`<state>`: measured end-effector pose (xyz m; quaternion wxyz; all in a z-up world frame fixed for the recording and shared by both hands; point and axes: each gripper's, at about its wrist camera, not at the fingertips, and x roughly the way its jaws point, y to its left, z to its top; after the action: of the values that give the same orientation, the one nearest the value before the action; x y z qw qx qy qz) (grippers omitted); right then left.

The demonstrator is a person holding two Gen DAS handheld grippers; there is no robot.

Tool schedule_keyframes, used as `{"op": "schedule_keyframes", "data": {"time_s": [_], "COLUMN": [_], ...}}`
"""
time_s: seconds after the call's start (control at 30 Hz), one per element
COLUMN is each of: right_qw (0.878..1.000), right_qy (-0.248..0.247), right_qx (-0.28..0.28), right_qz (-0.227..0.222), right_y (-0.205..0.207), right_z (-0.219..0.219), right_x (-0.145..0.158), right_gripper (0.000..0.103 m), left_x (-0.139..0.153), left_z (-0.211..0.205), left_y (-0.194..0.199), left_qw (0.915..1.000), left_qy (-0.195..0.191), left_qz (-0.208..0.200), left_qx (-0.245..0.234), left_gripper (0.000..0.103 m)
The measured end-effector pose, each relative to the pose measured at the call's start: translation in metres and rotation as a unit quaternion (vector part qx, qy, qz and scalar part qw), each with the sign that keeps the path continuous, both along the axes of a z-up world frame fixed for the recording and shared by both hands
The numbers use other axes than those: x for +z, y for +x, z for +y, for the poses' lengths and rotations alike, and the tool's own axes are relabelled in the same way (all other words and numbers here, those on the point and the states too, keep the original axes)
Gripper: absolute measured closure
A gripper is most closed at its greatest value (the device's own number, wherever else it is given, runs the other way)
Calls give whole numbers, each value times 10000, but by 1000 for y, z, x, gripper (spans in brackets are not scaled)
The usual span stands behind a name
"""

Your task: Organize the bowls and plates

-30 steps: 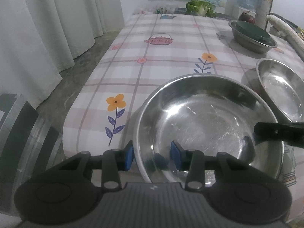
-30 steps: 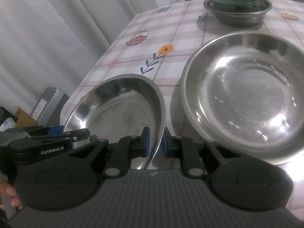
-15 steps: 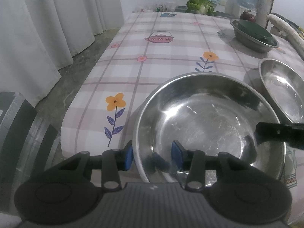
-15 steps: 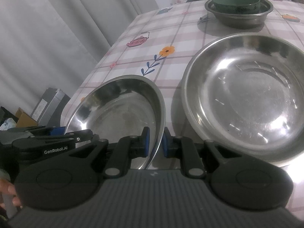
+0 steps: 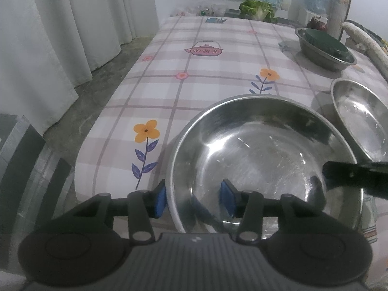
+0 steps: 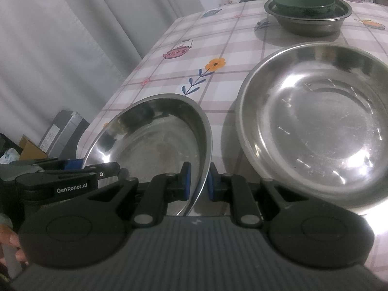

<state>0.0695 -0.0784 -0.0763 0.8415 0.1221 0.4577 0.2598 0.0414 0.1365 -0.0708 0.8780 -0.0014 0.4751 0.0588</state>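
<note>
change: your left gripper (image 5: 192,198) has just been opening, its pads off the near rim of the steel plate (image 5: 264,155) between them | right gripper (image 6: 198,181) clenched on the far rim | plate tilted beside the second plate (image 6: 317,121) | meaning: right hand likely carries it alone, stacking next

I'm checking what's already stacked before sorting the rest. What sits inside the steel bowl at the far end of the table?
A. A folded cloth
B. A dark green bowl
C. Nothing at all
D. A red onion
B: the right wrist view shows a dark green bowl nested inside the far steel bowl, its rim standing above the steel one.
</note>
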Motion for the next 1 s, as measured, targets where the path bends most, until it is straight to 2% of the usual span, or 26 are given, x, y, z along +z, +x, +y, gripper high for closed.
{"op": "schedule_keyframes", "data": {"time_s": [1.0], "right_qw": [9999], "right_qy": [109], "right_qx": [53], "right_qz": [-80], "right_y": [-5], "right_z": [-4], "right_x": [7], "right_gripper": [85], "left_x": [18], "left_z": [5], "left_y": [-8], "left_qw": [9993], "left_qy": [-234], "left_qz": [-262], "left_qx": [111], "left_gripper": [54]}}
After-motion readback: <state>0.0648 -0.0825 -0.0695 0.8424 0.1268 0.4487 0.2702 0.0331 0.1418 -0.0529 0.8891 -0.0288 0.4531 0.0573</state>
